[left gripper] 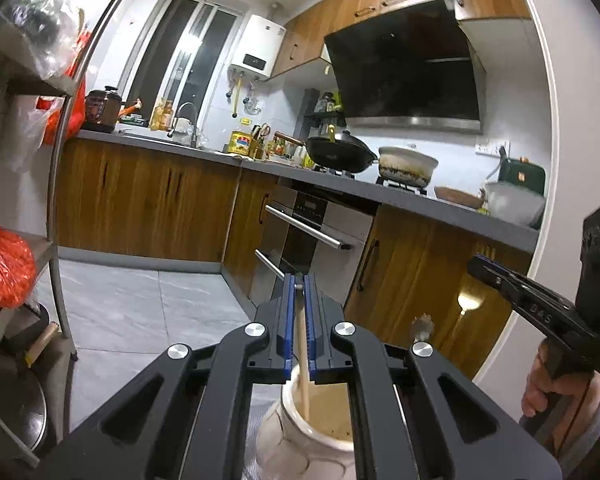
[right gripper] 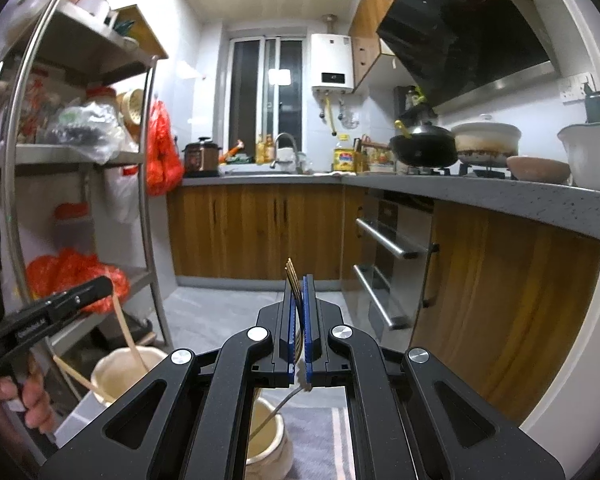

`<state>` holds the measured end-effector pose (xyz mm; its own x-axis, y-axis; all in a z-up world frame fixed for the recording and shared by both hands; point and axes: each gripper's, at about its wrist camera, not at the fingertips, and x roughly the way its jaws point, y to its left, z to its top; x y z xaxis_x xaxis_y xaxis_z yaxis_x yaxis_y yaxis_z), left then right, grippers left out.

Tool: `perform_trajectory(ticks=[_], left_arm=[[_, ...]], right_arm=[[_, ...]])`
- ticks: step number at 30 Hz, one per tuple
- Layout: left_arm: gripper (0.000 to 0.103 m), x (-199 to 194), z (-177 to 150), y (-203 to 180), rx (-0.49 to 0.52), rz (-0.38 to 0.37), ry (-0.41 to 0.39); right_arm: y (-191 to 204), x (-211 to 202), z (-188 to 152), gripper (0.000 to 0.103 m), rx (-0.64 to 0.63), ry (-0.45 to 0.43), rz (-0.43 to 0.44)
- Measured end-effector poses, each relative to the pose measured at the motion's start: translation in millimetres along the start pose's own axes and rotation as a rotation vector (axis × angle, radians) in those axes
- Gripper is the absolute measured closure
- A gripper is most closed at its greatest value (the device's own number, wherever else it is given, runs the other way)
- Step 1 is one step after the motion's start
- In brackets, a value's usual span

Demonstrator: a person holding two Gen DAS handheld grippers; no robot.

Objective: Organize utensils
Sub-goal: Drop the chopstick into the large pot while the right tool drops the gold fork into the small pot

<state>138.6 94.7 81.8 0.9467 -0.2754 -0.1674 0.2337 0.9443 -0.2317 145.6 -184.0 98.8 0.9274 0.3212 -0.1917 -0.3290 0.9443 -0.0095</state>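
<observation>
Slender wooden chopstick [left gripper: 301, 344] in glossy rounded ceramic jar [left gripper: 296, 436].

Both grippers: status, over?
Left gripper shut on pale wooden chopstick, lower end inside cream ceramic jar. Right gripper shut on gold fork. Nothing blocking.

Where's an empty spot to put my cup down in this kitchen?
The counter's front strip, below the brown bowl, is bare. So is the floor between the rack and the cabinets. It's crowded around the wok and pot.
</observation>
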Motion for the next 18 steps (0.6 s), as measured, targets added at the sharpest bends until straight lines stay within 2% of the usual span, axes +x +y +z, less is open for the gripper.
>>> perform_trajectory(ticks=[9, 18], left_arm=[[0.099, -3.0, 0.1, -6.8, 0.025, -0.017, 0.045], [0.099, 0.2, -2.2, -8.4, 0.05, 0.005, 0.08]], right_arm=[[10.3, 11.1, -13.1, 0.099, -0.062, 0.063, -0.014], [-2.0, 17.2, -16.4, 0.099, -0.019, 0.092, -0.046]])
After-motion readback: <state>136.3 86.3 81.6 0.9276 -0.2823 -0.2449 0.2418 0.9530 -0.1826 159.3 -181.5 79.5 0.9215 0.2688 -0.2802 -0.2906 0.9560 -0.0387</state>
